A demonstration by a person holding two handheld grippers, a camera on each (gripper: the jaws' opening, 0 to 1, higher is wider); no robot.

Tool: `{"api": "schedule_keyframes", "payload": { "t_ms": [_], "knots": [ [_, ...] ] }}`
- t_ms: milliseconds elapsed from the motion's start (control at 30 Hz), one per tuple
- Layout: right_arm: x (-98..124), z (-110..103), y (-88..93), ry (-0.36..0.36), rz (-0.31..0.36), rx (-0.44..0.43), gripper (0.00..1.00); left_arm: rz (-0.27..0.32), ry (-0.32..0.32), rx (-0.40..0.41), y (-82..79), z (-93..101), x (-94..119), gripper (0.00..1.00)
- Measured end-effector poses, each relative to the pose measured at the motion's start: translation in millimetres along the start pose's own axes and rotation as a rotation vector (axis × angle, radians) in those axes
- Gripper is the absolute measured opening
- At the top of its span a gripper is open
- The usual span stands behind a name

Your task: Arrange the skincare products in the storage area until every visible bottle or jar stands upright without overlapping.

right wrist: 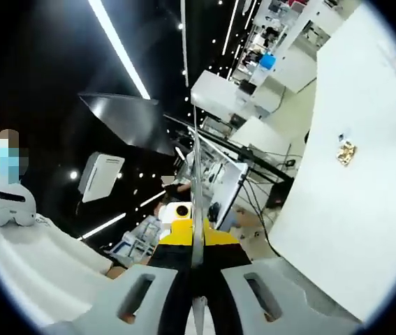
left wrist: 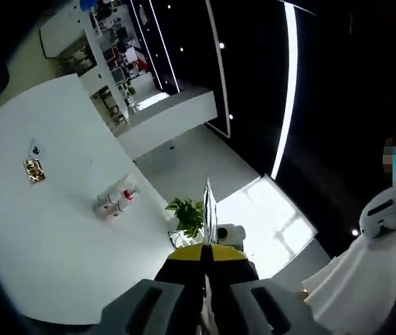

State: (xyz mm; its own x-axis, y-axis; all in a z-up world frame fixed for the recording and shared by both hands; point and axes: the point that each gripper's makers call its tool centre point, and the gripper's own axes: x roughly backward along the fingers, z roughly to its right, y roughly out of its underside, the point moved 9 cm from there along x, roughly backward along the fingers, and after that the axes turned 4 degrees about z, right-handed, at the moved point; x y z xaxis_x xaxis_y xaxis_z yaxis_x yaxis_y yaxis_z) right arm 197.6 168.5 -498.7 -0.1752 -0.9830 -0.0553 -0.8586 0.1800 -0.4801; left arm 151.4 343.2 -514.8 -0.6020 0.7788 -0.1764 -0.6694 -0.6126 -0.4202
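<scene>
Bottles lie on the table, both grippers held away

Bottles (left wrist: pixel 116 201) sit in a small cluster near the middle of the white table (left wrist: pixel 51 265) in the left gripper view. They are white with a red part on one, and seem to lie on their sides and touch, though they are too small to be sure. They look like light plastic skincare containers: stiff, smooth and likely slippery, apt to roll if nudged. The best hold is probably across the body of one, near its middle, then a tip up onto its base, set just apart from its neighbour.

The left gripper (left wrist: pixel 207 252) has its jaws pressed together with nothing between them, and it is well apart from the bottles. The right gripper (right wrist: pixel 196 237) likewise has its jaws together, empty, pointing off past the table edge toward the room.

A small patterned item (left wrist: pixel 34 170) lies farther along the table, well apart from the bottles; it also shows in the right gripper view (right wrist: pixel 346 151). The tabletop is plain, flat and glossy, so things may slide on it. Beyond it is a dark room with strip lights (left wrist: pixel 286 91), shelving (left wrist: pixel 107 63) and a potted plant (left wrist: pixel 188 215). A person in white (right wrist: pixel 23 237) stands close by.
</scene>
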Motion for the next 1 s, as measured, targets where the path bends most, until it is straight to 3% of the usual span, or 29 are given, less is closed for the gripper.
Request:
{"api": "schedule_keyframes", "payload": {
  "t_ms": [133,233,333,433,567,700,833,1000],
  "knots": [
    [-1.1,-1.6,-0.8,-0.010,-0.008,-0.015,0.00,0.006,0.024,0.033,-0.1,0.1,1.4,0.02],
    [-0.4,-4.1,-1.7,-0.013,-0.007,-0.017,0.00,-0.051,0.050,0.008,3.0,4.4,0.5,0.06],
    [-2.6,-4.2,-2.5,-0.020,-0.011,-0.033,0.00,-0.130,0.011,-0.052,10.7,0.0,-2.6,0.10],
    [-5.5,-2.7,0.5,0.007,-0.038,-0.002,0.00,-0.128,0.036,0.009,13.4,0.0,-4.1,0.04],
    [-7.2,-0.5,1.5,0.016,-0.036,0.016,0.01,-0.098,0.011,0.009,14.5,-5.3,1.3,0.03],
    [-1.7,0.4,-5.3,0.020,0.043,-0.010,0.04,-0.044,0.011,0.038,7.2,-6.8,9.0,0.02],
    [1.9,-0.4,-4.5,0.028,0.036,0.020,0.00,-0.062,-0.001,0.025,7.4,-4.9,8.0,0.02],
    [0.3,0.8,-4.8,0.029,0.043,-0.025,0.00,-0.059,-0.001,0.029,6.6,-4.7,8.9,0.02]
  ]
}}
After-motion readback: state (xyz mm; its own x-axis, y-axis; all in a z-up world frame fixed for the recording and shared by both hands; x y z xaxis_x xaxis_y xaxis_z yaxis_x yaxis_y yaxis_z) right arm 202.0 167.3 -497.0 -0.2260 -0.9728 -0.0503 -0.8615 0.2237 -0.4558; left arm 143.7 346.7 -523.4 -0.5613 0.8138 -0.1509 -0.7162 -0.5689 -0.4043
